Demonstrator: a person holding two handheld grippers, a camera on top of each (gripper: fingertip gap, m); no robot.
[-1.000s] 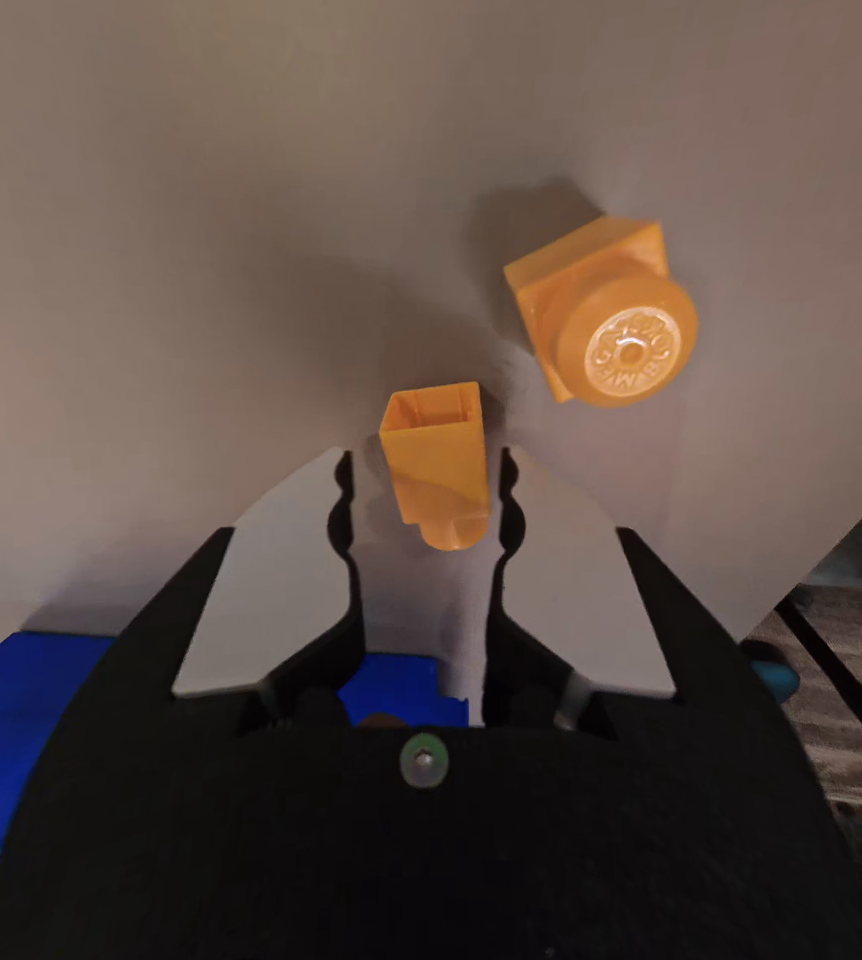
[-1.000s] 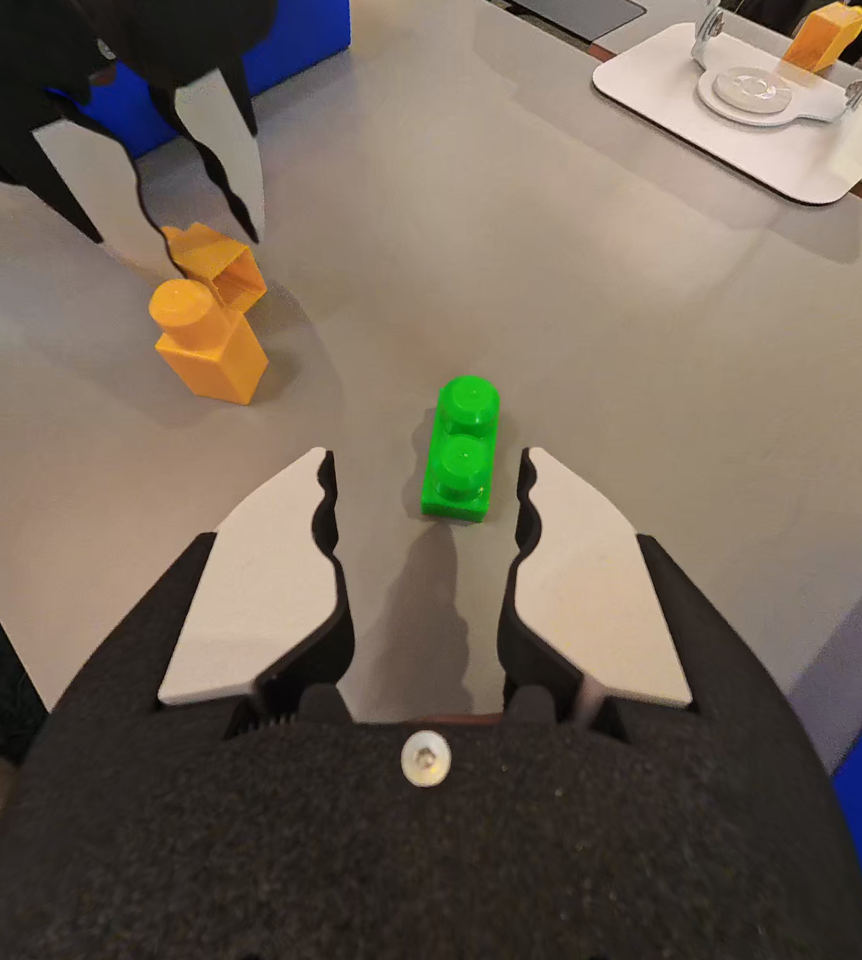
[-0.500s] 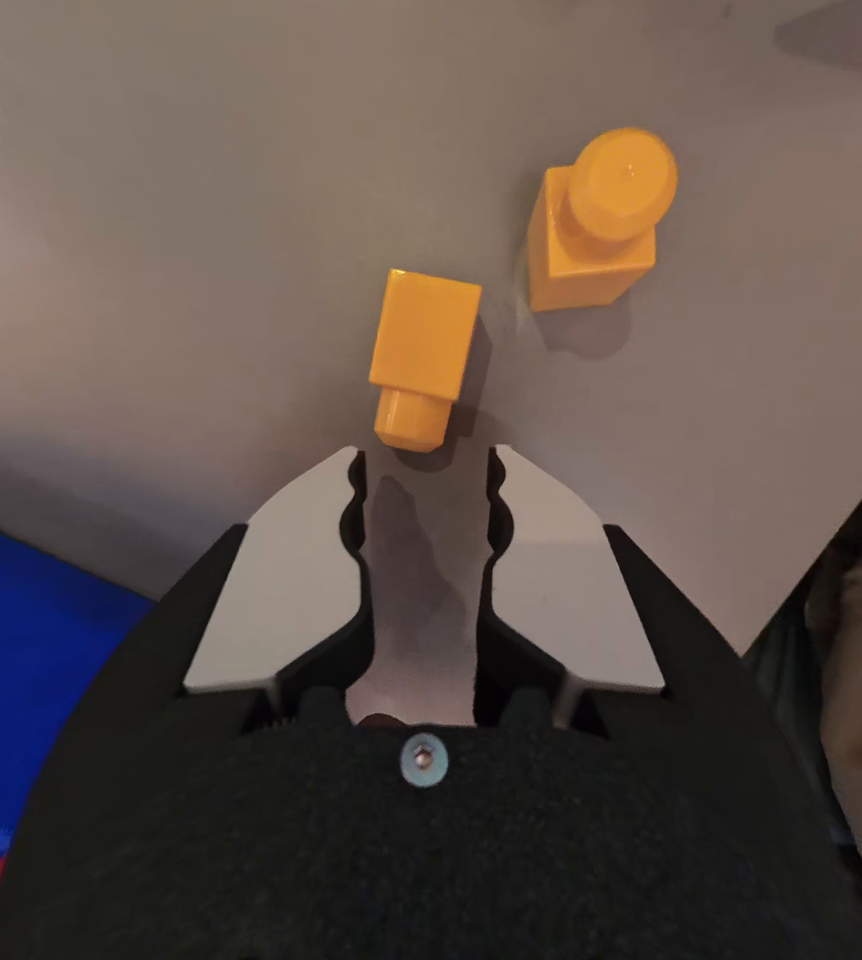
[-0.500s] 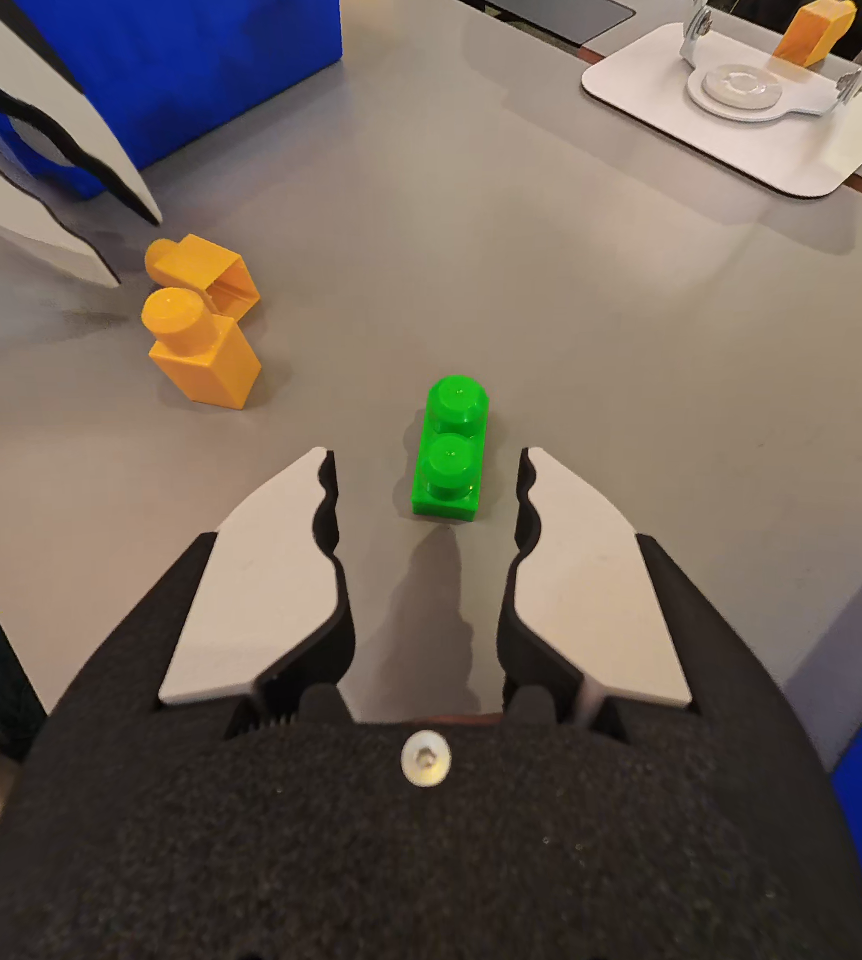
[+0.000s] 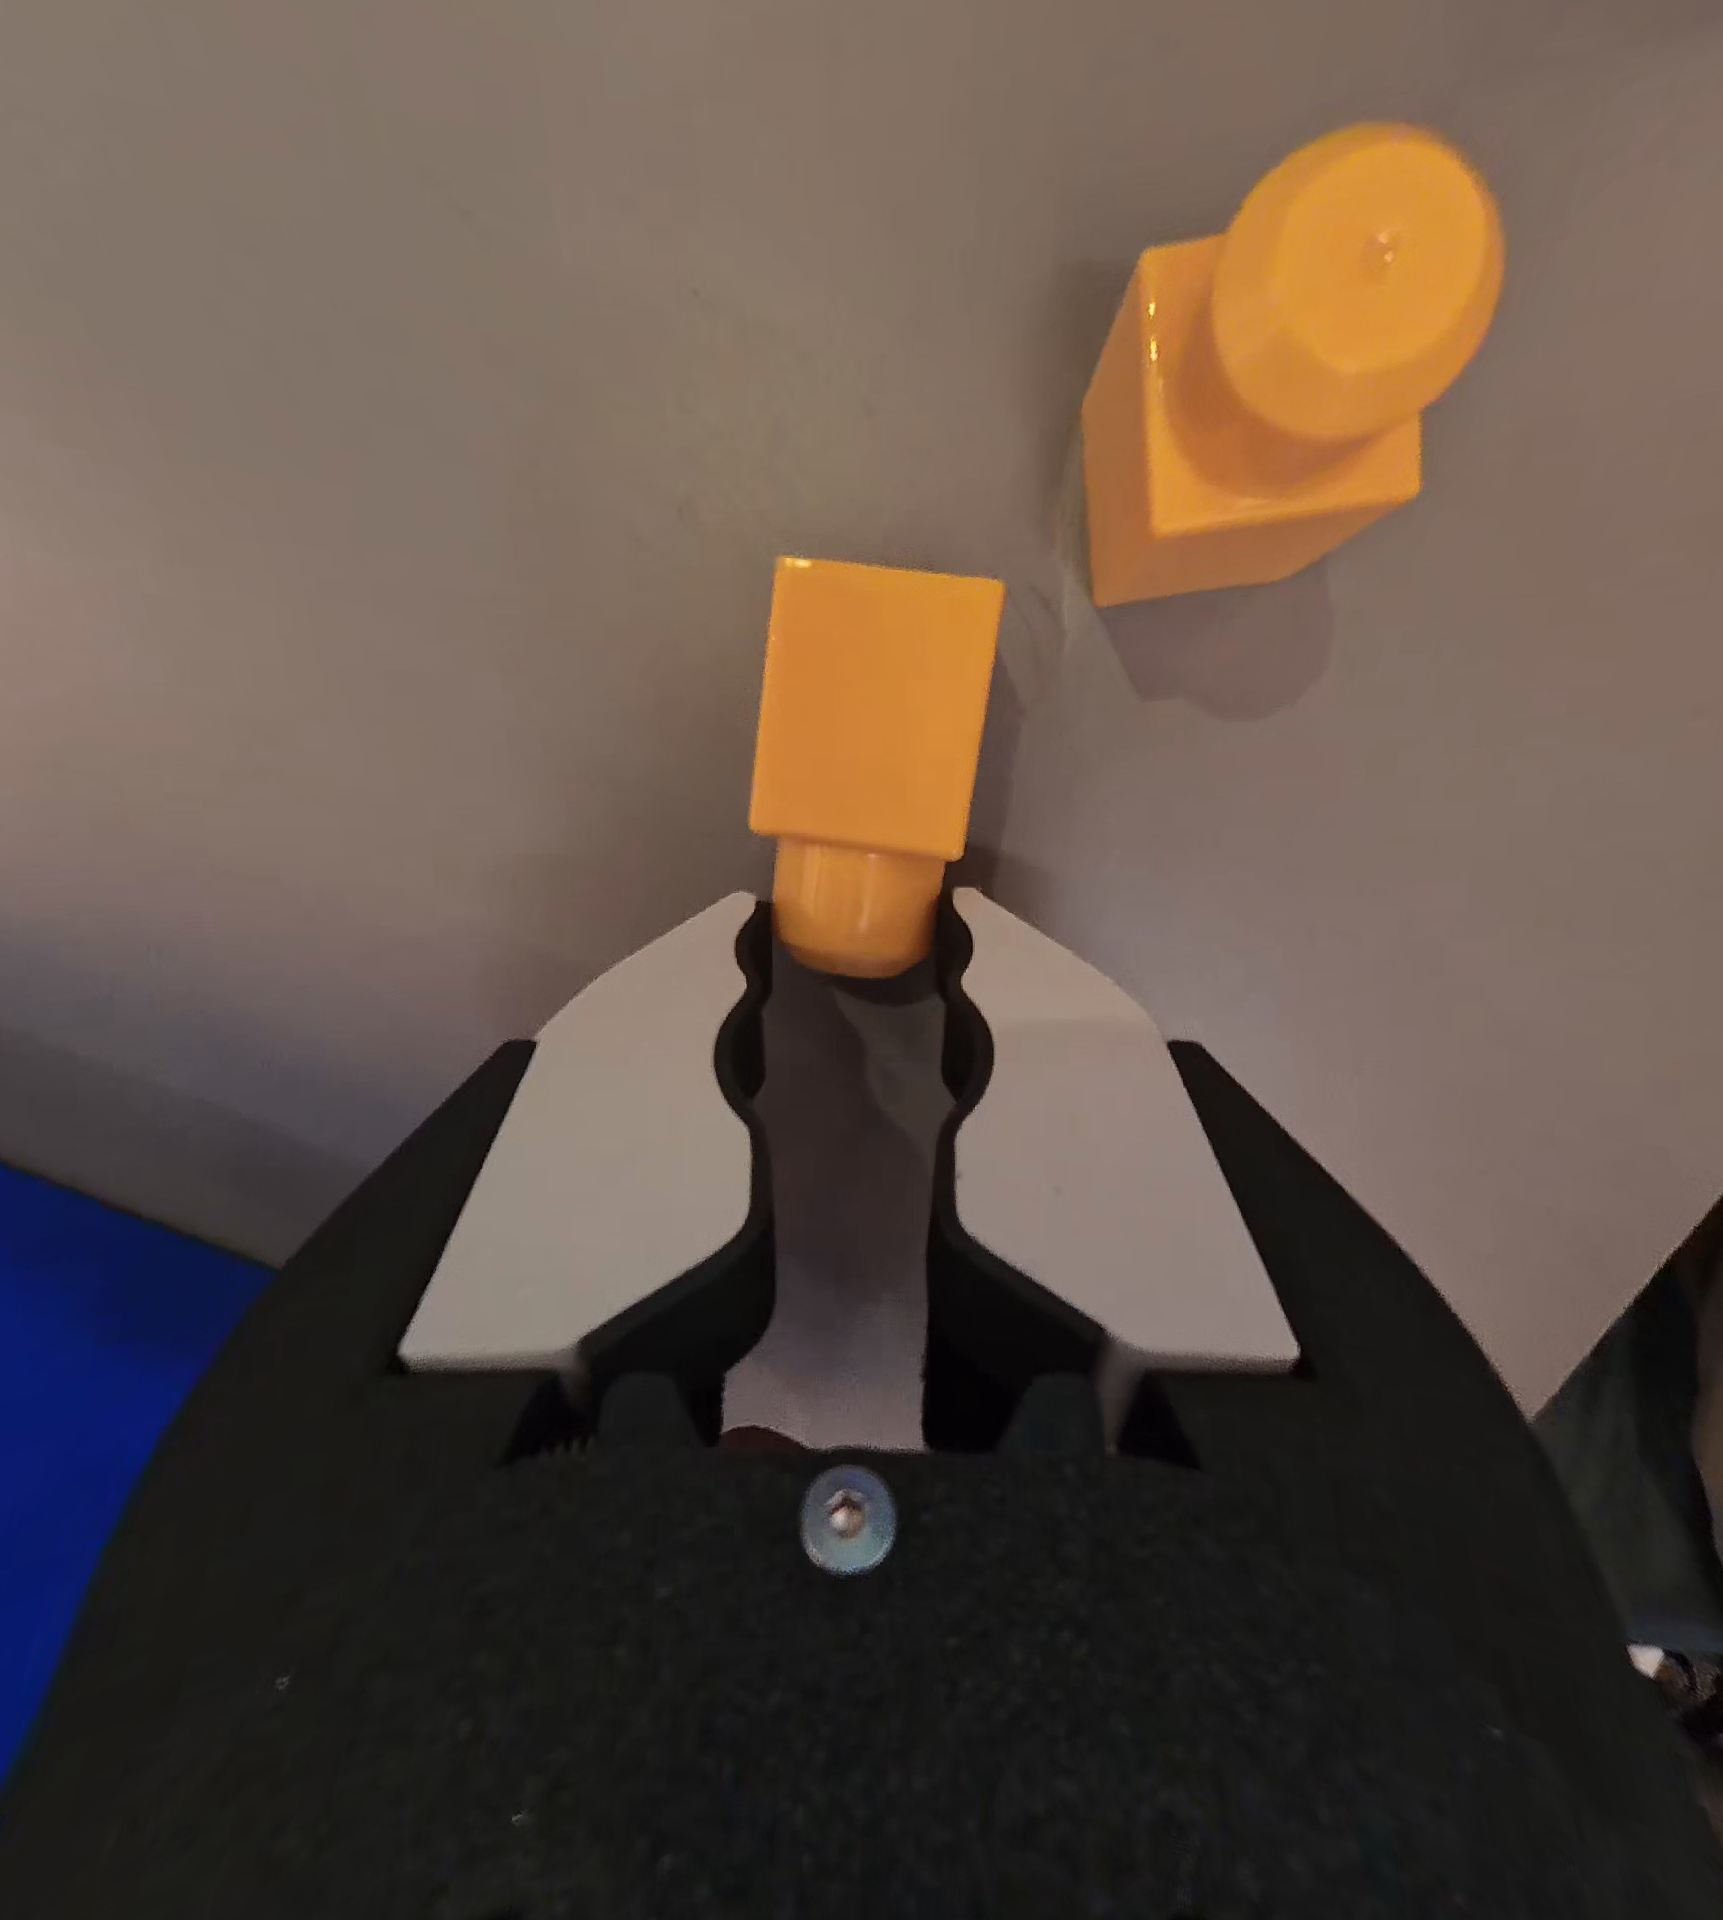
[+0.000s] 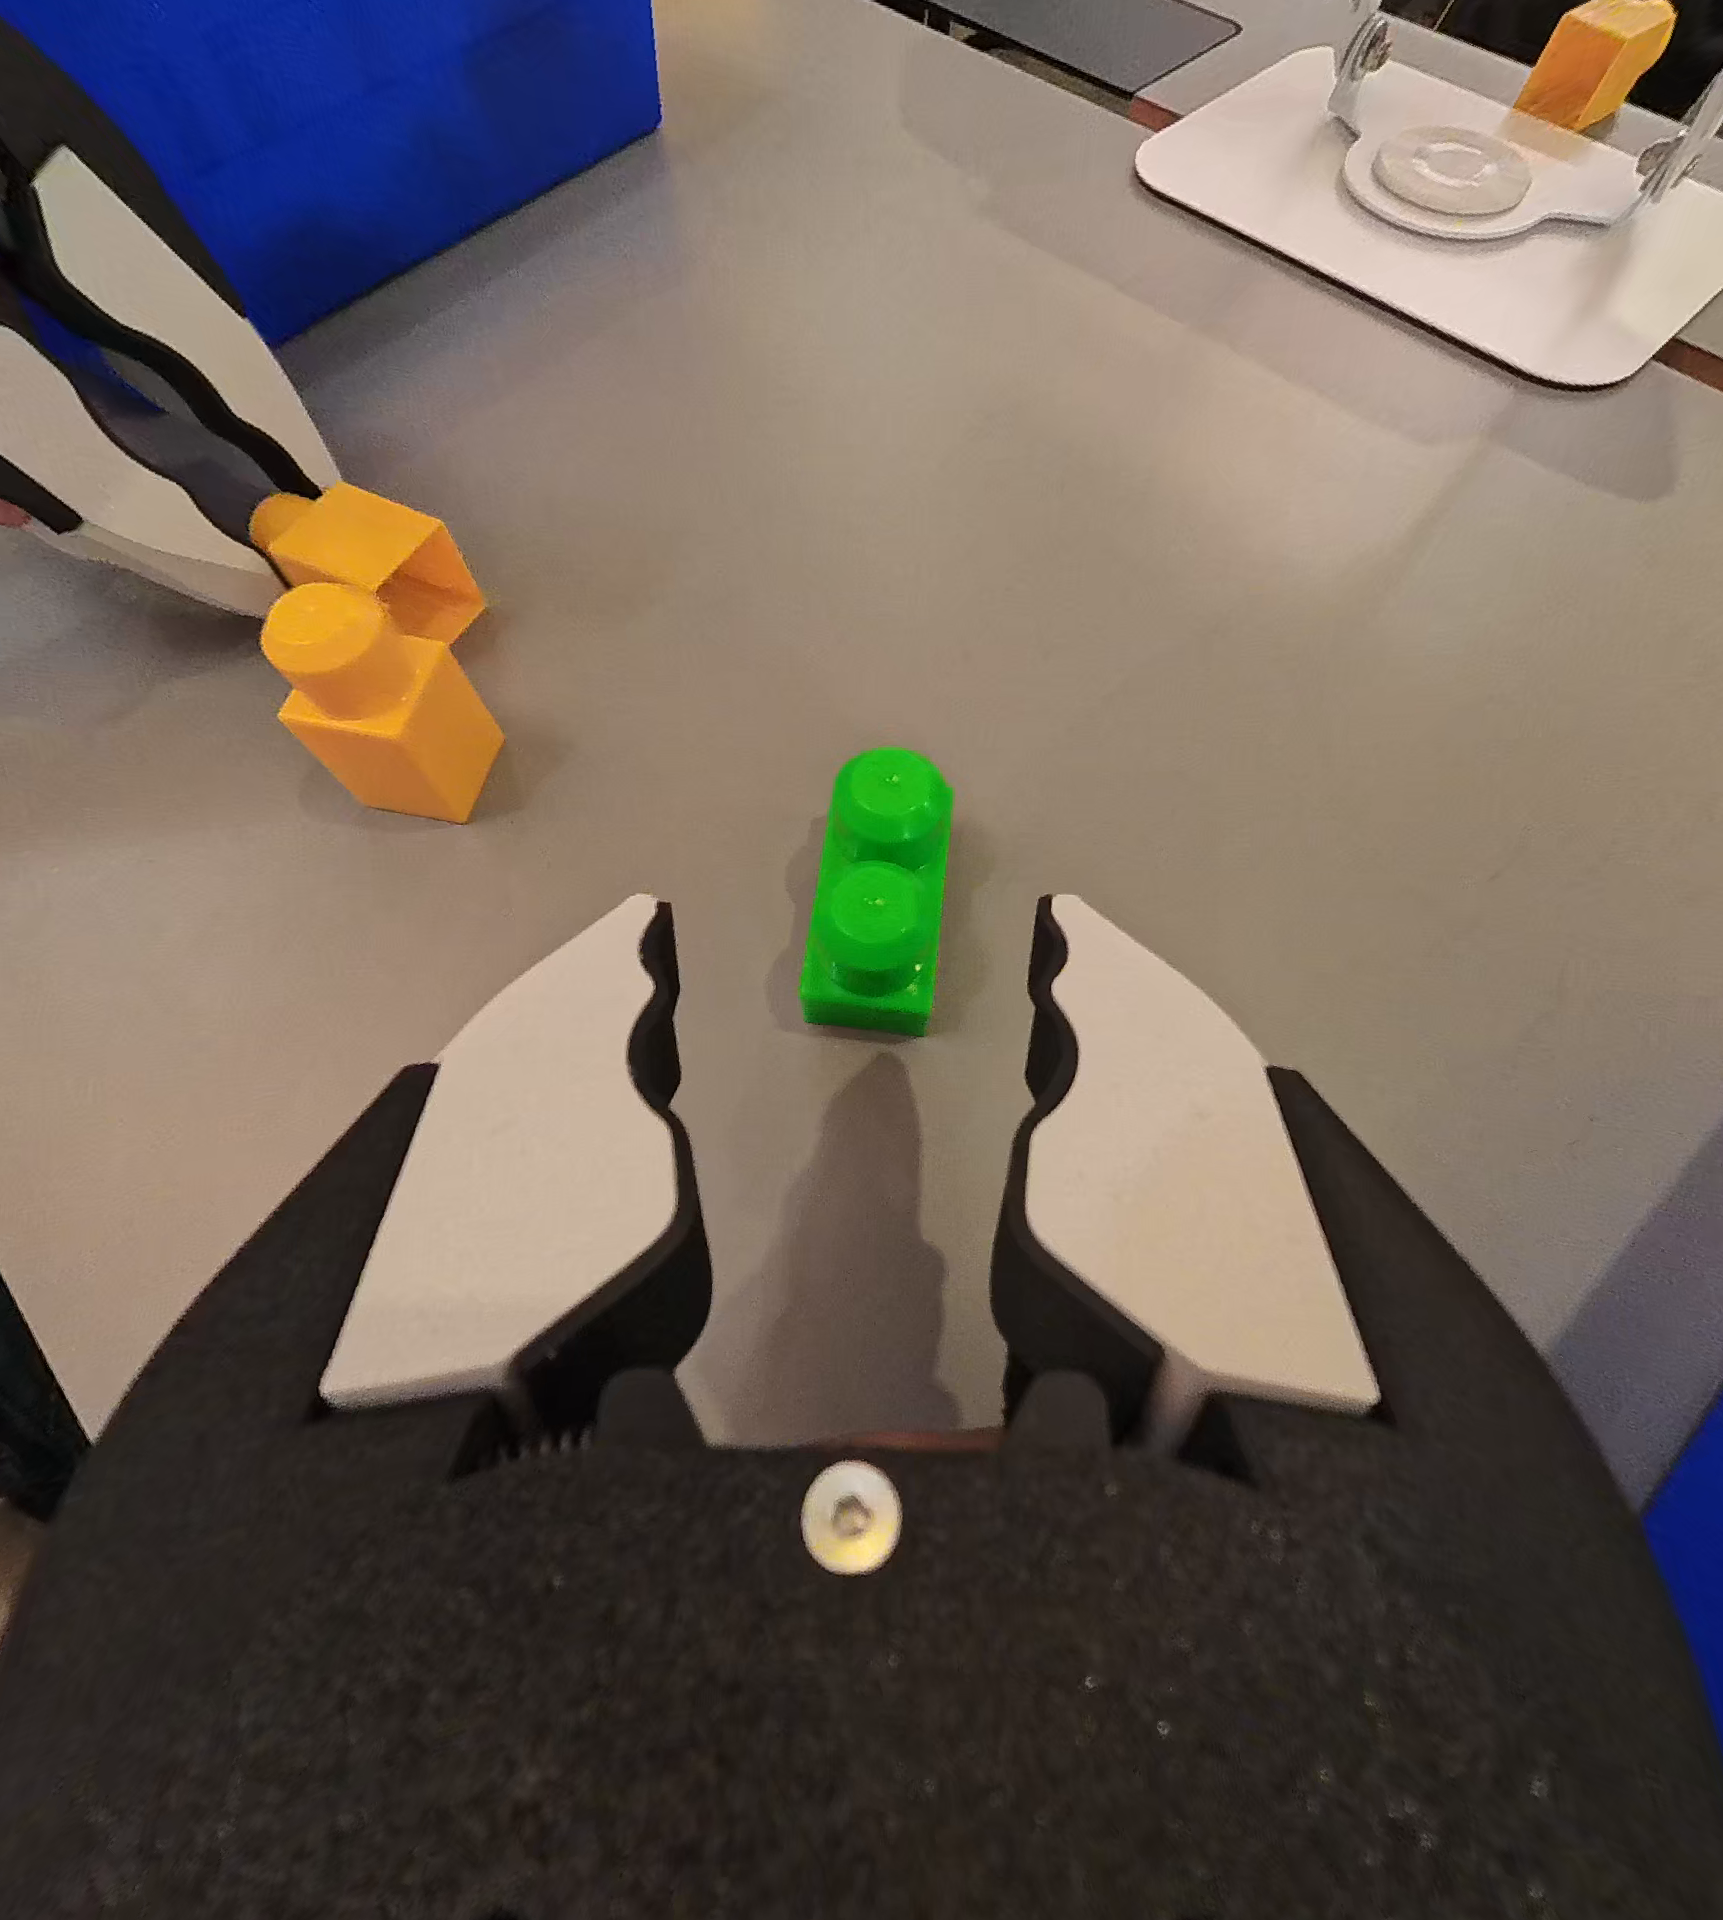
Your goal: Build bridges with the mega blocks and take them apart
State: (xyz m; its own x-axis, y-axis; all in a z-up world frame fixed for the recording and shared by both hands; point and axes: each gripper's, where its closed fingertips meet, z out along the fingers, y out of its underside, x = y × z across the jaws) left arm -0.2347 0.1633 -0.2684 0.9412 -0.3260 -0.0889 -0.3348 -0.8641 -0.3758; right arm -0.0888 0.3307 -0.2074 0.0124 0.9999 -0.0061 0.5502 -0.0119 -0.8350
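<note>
open table (image 6: 1096,582) beyond the green block (image 6: 872,904); upright orange block (image 6: 389,717) seemingly crowds the left.

The left gripper (image 5: 852,914) moved down and forward to the orange block lying on its side (image 5: 872,717), until its jaws closed in around the block's round stud, where half a second before they had hung short of it. The upright orange block (image 5: 1262,416) appeared nearer in the left wrist view.

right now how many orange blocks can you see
3. One lying on its side, its stud between the left gripper fingertips. One standing upright beside it. One far off on the white board. The blue box may hide more.
</note>
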